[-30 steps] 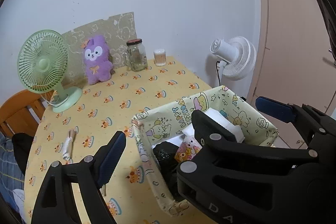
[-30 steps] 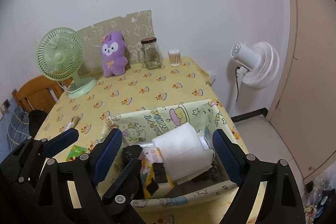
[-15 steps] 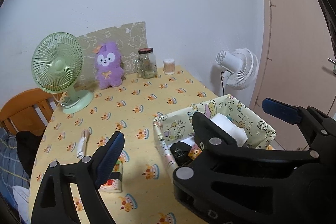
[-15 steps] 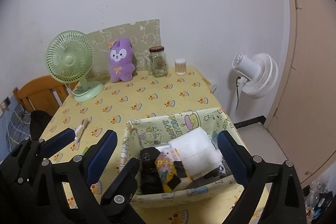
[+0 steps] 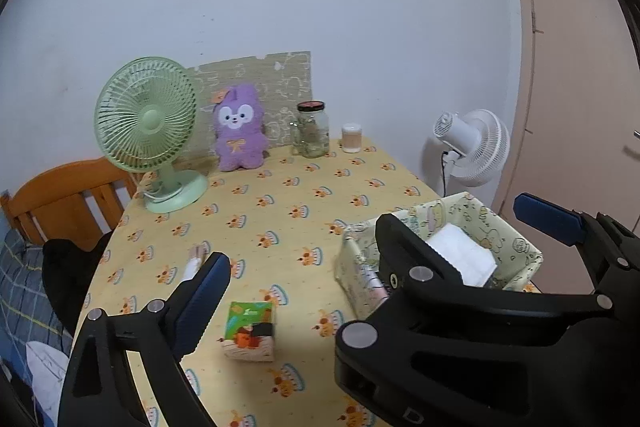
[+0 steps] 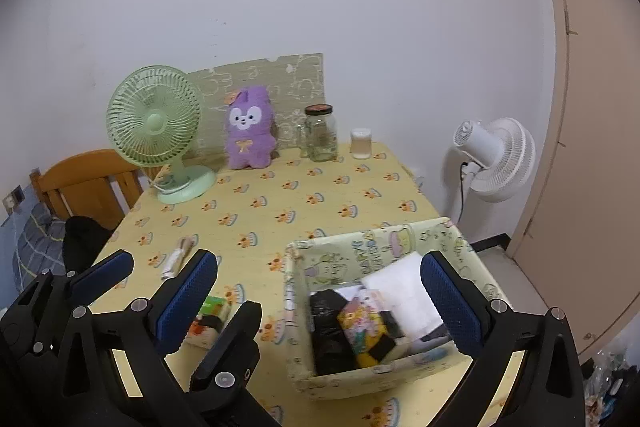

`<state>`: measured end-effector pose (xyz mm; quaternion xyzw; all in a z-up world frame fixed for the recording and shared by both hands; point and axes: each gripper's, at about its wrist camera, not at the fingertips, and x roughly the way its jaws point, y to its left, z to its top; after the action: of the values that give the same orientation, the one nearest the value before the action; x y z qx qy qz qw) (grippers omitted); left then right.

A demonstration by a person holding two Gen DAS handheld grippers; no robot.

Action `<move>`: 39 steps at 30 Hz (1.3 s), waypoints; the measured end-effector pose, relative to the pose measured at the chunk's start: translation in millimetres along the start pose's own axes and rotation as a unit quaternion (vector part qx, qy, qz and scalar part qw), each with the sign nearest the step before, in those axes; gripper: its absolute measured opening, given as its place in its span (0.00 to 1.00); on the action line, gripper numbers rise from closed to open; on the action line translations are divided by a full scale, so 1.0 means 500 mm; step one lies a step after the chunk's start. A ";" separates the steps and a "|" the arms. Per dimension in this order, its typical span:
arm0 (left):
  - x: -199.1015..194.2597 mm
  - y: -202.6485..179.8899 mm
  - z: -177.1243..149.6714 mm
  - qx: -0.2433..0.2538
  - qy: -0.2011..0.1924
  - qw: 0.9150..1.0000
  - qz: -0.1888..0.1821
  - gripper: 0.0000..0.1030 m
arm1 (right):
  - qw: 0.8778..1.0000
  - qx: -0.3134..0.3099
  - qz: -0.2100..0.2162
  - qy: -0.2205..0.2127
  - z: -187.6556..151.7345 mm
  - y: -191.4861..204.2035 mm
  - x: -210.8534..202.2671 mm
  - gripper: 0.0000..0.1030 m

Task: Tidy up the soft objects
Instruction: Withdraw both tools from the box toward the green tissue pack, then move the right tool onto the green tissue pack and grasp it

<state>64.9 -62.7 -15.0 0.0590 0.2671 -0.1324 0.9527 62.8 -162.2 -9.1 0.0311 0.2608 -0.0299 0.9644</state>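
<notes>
A pale yellow fabric basket (image 6: 400,243) (image 5: 516,243) stands at the table's right front and holds a white folded towel (image 6: 404,291) (image 5: 460,255), black fabric (image 6: 326,323) and a colourful pouch (image 6: 360,323). A small green tissue pack (image 5: 250,329) (image 6: 212,313) lies on the table left of the basket. A purple plush (image 5: 239,129) (image 6: 250,131) sits at the back by the wall. My left gripper (image 5: 372,267) is open and empty above the table front. My right gripper (image 6: 320,299) is open and empty over the basket.
A green desk fan (image 5: 150,131), a glass jar (image 5: 312,131) and a small white cup (image 5: 351,138) stand at the back. A rolled white item (image 6: 176,259) lies at left. A wooden chair (image 5: 60,195) and a white floor fan (image 6: 496,159) flank the table.
Both grippers have pulled back and up from the basket, so more of the table shows. The tissue pack has come into view left of the basket. Both jaws stay open.
</notes>
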 end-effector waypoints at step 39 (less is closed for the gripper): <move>0.070 0.223 -0.126 -0.061 0.050 0.993 0.083 0.96 | 0.997 -0.035 0.060 0.035 -0.094 0.216 0.139 1.00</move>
<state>94.6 47.8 -82.2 0.0289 0.3161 -0.0333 0.9477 107.2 -54.1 -80.0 0.0140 0.2928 0.0387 0.9553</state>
